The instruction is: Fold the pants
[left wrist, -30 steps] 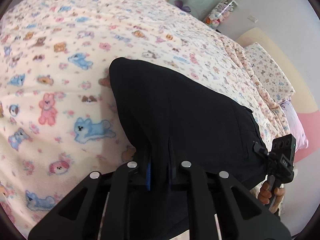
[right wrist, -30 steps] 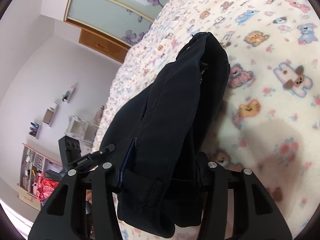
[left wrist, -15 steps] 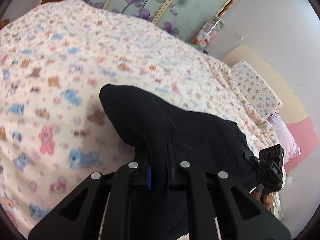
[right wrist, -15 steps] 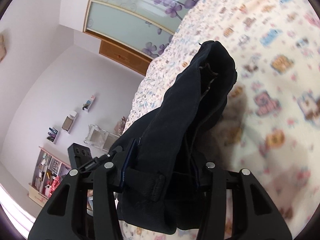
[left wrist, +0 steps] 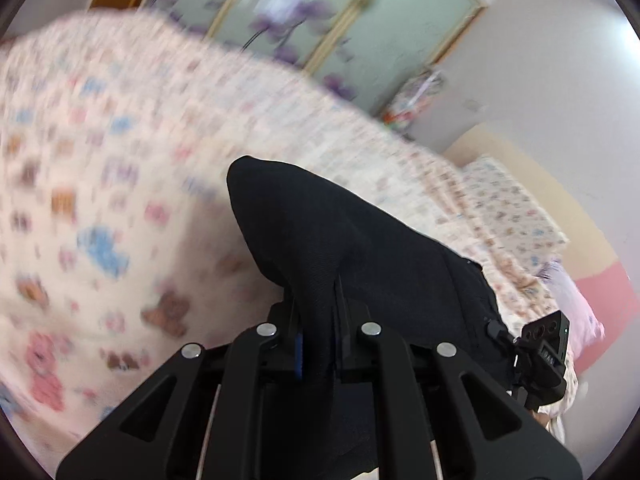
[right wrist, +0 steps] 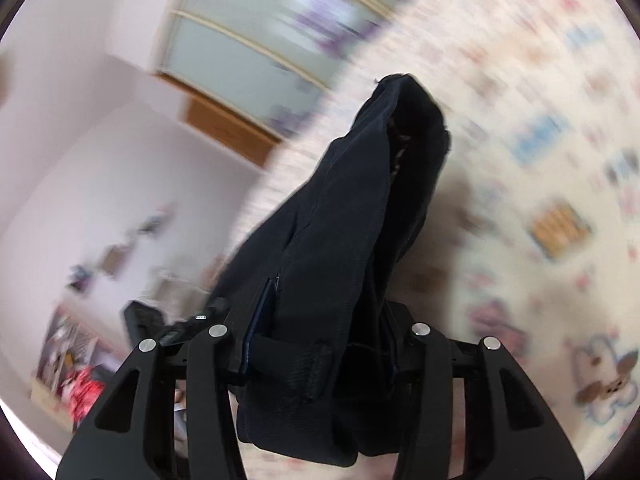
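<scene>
Black angular linkages (left wrist: 248, 396), silver pivot screws (right wrist: 421, 328)

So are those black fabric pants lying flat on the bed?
No, the black fabric pants hang bunched between both grippers above the teddy-print blanket.

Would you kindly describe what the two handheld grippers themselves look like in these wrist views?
Both are matte black plastic. The left gripper and right gripper each show angular linkage arms with triangular cut-outs and round silver pivot screws. A blue pad edges a finger of the left one. Seen from the left wrist view, the right unit's boxy black body has small round holes. No sleeves are visible.
</scene>
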`<state>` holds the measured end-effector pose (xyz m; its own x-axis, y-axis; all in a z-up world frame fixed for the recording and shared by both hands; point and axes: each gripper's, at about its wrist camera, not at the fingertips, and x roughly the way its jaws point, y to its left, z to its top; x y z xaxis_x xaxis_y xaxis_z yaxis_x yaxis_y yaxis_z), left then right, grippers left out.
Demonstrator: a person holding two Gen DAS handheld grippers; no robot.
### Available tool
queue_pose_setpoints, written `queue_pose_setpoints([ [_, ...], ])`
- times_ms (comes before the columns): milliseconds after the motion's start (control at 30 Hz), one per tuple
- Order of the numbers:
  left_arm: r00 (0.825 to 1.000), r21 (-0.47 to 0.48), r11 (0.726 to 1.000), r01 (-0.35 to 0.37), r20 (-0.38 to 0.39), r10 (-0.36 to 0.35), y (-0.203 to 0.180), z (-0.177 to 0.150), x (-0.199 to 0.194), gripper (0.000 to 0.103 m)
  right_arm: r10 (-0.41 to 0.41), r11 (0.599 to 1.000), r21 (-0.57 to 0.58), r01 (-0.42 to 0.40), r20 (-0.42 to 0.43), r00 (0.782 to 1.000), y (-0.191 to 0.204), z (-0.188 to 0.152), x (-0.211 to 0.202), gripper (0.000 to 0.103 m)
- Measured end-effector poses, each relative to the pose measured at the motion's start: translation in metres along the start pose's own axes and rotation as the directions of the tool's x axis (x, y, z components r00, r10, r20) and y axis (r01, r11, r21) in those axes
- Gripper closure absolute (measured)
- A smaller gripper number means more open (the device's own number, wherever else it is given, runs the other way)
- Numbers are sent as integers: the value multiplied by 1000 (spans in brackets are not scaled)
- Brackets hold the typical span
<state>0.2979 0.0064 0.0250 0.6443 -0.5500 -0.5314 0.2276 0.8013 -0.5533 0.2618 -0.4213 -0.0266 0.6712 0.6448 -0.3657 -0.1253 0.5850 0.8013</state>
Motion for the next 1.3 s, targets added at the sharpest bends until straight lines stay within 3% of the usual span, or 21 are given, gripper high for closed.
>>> queue_pose_setpoints([
  [100, 1000, -71, 997, 23, 8, -23, 20, -12, 14, 91, -6, 998, 57, 7, -14, 1000, -14, -4, 5, 54],
  [167, 1000, -84, 996, 21, 14, -20, 22, -15, 15, 87, -43, 999, 24, 43, -11, 999, -8, -5, 4, 46],
  [200, 1000, -90, 996, 14, 8, -13, 22, -14, 15, 81, -77, 997, 9, 77, -4, 997, -4, -7, 4, 44],
  [267, 1000, -129, 991, -24, -6, 24, 28, -13, 10, 55, -106, 994, 15, 107, -7, 994, -1, -9, 1, 38],
  [367, 993, -187, 978, -88, 58, 100, 44, -11, -17, 40, -158, 986, 68, 154, 59, 986, 0, -8, -26, 29],
  [433, 979, -192, 971, -144, 118, 168, 44, -8, -39, 40, -226, 974, 60, 219, 194, 954, 9, -7, -56, 29],
  [467, 970, -175, 971, -166, 150, 193, 39, -7, -49, 40, -256, 964, 6, 266, 299, 919, 25, -10, -75, 28],
  [533, 965, -74, 986, -151, 204, 164, 14, -5, -63, 40, -239, 943, -137, 304, 359, 902, 55, -17, -83, 29],
  [600, 974, 26, 994, -102, 206, 95, -14, -9, -63, 34, -200, 896, -314, 315, 348, 916, 92, -33, -73, 32],
  [667, 985, 136, 989, -54, 169, 31, -50, -19, -53, 21, -208, 846, -412, 339, 331, 921, 111, -49, -59, 32],
  [700, 989, 162, 986, -37, 148, 13, -59, -23, -48, 20, -220, 830, -443, 339, 297, 929, 115, -58, -47, 32],
  [767, 997, 200, 980, -15, 78, 0, -75, -35, -28, 19, -261, 842, -436, 319, 189, 947, 105, -67, -25, 32],
  [867, 998, 191, 979, -69, -3, 70, -70, -49, -3, 19, -395, 820, -416, 394, 87, 915, 78, -90, 9, 31],
  [933, 995, 152, 984, -96, -24, 100, -52, -58, 7, 21, -421, 790, -452, 415, 93, 902, 82, -98, 14, 25],
  [1033, 993, 169, 979, -113, 4, 114, -30, -67, 9, 30, -408, 790, -474, 388, 67, 911, 82, -98, 17, 16],
  [1133, 995, 182, 978, -102, 16, 101, -29, -69, 6, 30, -393, 788, -481, 384, 85, 915, 85, -94, 9, 16],
  [1167, 996, 180, 980, -89, 25, 85, -32, -68, 0, 23, -381, 787, -485, 381, 102, 919, 91, -93, 3, 16],
  [1233, 997, 180, 983, -30, 80, 16, -38, -62, -18, 11, -286, 805, -497, 325, 156, 946, 107, -86, -14, 13],
  [1267, 993, 194, 981, -8, 113, -14, -44, -56, -24, 2, -216, 821, -490, 292, 208, 954, 115, -76, -26, 2],
  [1300, 990, 209, 978, 2, 137, -31, -49, -53, -27, 2, -175, 841, -471, 264, 225, 959, 116, -70, -31, 1],
])
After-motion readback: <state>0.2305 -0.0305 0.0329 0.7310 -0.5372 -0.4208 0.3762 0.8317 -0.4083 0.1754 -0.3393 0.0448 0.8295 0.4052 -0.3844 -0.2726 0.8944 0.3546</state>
